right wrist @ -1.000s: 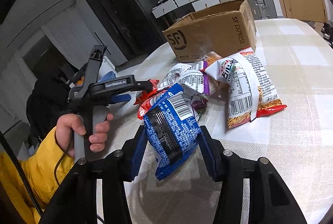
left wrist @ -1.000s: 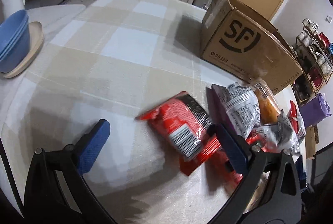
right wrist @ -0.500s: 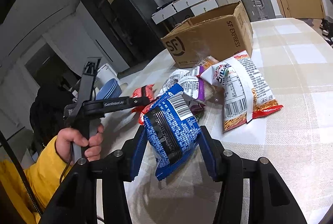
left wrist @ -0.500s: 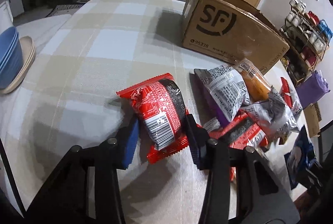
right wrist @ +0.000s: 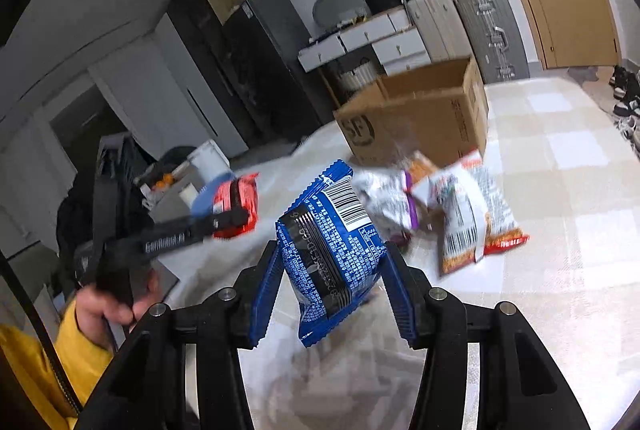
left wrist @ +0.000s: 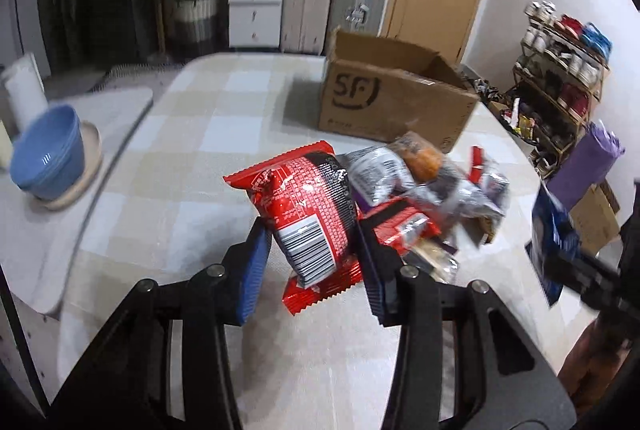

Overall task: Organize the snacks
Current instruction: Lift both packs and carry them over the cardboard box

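My left gripper (left wrist: 310, 250) is shut on a red snack packet (left wrist: 306, 206) and holds it lifted above the checked tablecloth. My right gripper (right wrist: 332, 270) is shut on a blue snack packet (right wrist: 334, 250), also raised off the table. The blue packet shows at the right edge of the left wrist view (left wrist: 554, 230). The red packet and the left gripper show in the right wrist view (right wrist: 236, 200). A pile of loose snack packets (left wrist: 424, 190) lies in front of an open SF cardboard box (left wrist: 392, 102), which also shows in the right wrist view (right wrist: 420, 118).
A stack of blue bowls (left wrist: 46, 154) on a plate sits at the table's left. A white and orange packet (right wrist: 472, 218) lies at the pile's right side. Suitcases, drawers and a shelf rack stand beyond the table.
My left gripper closed on the red packet and lifted it off the table. My right gripper raised the blue packet higher.
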A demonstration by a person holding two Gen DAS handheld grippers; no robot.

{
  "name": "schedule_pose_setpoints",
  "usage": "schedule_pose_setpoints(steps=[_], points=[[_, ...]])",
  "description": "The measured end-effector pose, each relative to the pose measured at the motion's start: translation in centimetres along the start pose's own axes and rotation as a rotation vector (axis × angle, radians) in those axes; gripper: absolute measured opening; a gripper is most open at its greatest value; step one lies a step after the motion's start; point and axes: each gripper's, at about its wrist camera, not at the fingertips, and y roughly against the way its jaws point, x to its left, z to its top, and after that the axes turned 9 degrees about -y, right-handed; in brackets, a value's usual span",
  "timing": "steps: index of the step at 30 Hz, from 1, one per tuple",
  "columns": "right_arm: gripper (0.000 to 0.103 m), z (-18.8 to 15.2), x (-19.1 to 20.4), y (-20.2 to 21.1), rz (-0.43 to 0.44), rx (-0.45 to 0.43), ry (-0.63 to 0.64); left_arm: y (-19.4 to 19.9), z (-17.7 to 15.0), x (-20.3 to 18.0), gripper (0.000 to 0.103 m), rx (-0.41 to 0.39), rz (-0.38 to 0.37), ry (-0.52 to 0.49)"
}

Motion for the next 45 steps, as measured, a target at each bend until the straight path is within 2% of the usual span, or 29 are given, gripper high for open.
schedule_pose_setpoints(steps=[12,20,28,34,38,45], points=[[0.05,1.9,5.3,5.3,0.049,-0.104,0.038,10.1,0.0,-4.3,0.04,-0.152,-0.079,-0.066],[0.05,2.0,6.2,6.9,0.056,-0.129,0.033,14.3,-0.4,-6.2,0.04,-0.195,-0.118,-0.093],[0.05,2.6,5.7,7.2,0.042,-0.141,0.029,15.4,-0.2,-6.5,0.04,-0.212,-0.122,-0.094],[0.05,4.1,5.9,6.9,0.032,-0.15,0.059,14.5,1.7,-6.0,0.04,-0.222,-0.128,-0.097],[0.05,6.2,5.9,6.5,0.027,-0.153,0.09,13.5,3.9,-5.0,0.04,-0.222,-0.158,-0.085],[0.051,11.2,5.2,4.8,0.036,-0.143,0.096,11.3,9.2,-3.7,0.04,-0.233,-0.146,-0.084]])
